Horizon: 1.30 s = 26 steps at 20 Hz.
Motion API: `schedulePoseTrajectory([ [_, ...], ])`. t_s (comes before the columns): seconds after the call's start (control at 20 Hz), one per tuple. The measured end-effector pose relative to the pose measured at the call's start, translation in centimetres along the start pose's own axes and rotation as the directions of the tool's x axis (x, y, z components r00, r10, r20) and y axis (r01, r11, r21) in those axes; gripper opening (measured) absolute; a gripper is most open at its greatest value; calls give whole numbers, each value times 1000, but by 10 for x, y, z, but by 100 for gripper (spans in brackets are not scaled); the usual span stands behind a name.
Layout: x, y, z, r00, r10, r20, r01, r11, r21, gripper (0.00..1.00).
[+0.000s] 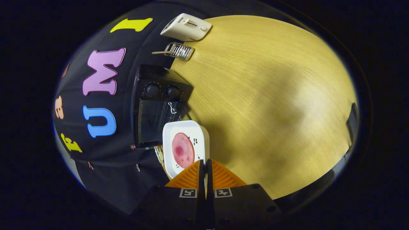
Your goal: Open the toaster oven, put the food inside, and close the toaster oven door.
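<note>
Between your fingers, the gripper [205, 166] pinches the rim of the white plate [198, 134] carrying the food [182, 150], just before the toaster oven [156, 105]. Tilt it and the slice may slide off. Beyond lie the wooden table [271, 95], a wire rack [179, 51] and a white toaster [186, 27].

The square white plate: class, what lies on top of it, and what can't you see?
On the square white plate lies one round pink slice of meat. The gripper is shut on the plate's near rim, hiding that edge; the slice's underside is covered.
</note>
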<state>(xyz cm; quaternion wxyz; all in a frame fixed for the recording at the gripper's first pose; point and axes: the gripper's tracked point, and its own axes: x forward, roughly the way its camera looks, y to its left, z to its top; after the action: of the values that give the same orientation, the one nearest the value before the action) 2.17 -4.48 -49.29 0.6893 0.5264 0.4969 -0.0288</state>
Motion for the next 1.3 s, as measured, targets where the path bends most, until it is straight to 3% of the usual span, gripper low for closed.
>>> schedulePoseTrajectory([
  [0.3,62,37,-25,987,2,163,-29,986,163,5],
  [0.65,126,86,-29,950,-34,311,-76,939,336,5],
  [0.9,166,119,-12,913,-60,403,-109,917,384,5],
  [1.3,219,137,9,884,-92,459,-130,893,431,5],
])
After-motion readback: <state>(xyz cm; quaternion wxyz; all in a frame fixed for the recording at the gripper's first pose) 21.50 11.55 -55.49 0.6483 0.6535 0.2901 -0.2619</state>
